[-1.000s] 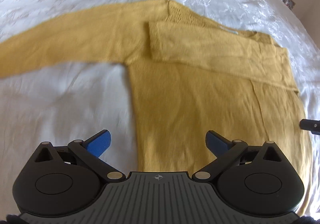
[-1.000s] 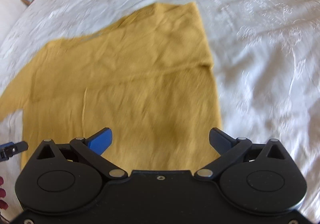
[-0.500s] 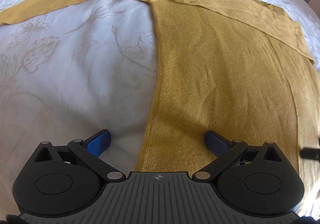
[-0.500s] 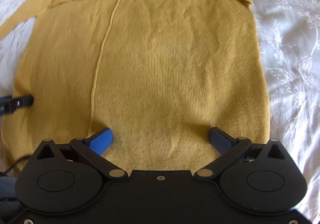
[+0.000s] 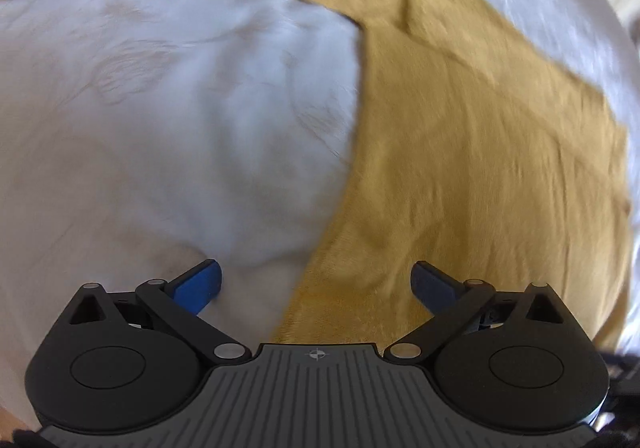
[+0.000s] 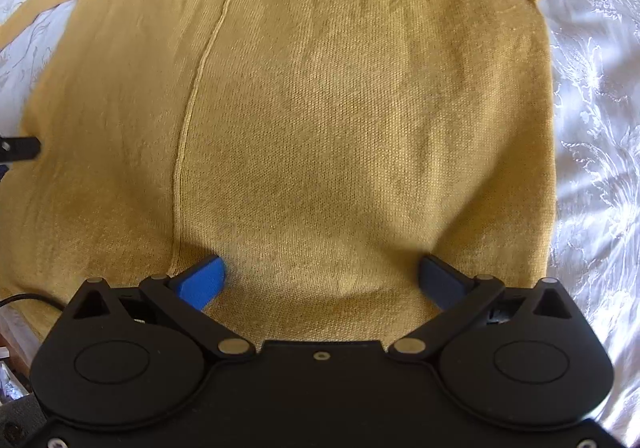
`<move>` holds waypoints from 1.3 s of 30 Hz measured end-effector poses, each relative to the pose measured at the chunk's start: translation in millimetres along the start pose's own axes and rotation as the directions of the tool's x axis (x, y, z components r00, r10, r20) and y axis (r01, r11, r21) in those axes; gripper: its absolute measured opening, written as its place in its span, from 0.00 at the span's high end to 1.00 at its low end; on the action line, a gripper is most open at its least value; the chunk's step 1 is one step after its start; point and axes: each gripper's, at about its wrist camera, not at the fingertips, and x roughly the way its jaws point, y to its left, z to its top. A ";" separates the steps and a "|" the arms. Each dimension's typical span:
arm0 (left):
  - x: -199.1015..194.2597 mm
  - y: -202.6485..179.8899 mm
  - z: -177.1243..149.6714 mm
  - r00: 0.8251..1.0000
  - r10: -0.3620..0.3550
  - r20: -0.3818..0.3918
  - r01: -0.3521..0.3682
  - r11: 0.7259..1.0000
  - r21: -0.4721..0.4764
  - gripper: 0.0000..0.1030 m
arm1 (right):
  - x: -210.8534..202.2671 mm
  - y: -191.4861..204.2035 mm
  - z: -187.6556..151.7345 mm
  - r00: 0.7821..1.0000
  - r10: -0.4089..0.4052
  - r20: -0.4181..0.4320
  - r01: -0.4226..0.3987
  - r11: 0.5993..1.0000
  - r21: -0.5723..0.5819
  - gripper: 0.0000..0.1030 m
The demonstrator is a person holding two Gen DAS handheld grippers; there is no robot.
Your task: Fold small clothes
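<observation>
Both the left gripper (image 5: 316, 282) and the right gripper (image 6: 322, 278) gape wide and empty over the near hem of a mustard sweater (image 6: 340, 107) on a white bedspread (image 5: 160, 147).

A white bedspread (image 5: 160, 127) with a faint embroidered flower pattern fills the space ahead and to the left in the left wrist view, blurred. In the right wrist view its glossy floral weave (image 6: 592, 127) runs along the right side, and a black cable (image 6: 28, 298) lies low left.
</observation>
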 end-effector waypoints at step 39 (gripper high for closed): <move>13.1 252.0 233.4 0.929 0.167 0.330 -0.063 0.951 -0.302 0.26 | -30.5 80.1 35.6 0.985 -0.126 0.121 0.089 0.957 0.277 0.01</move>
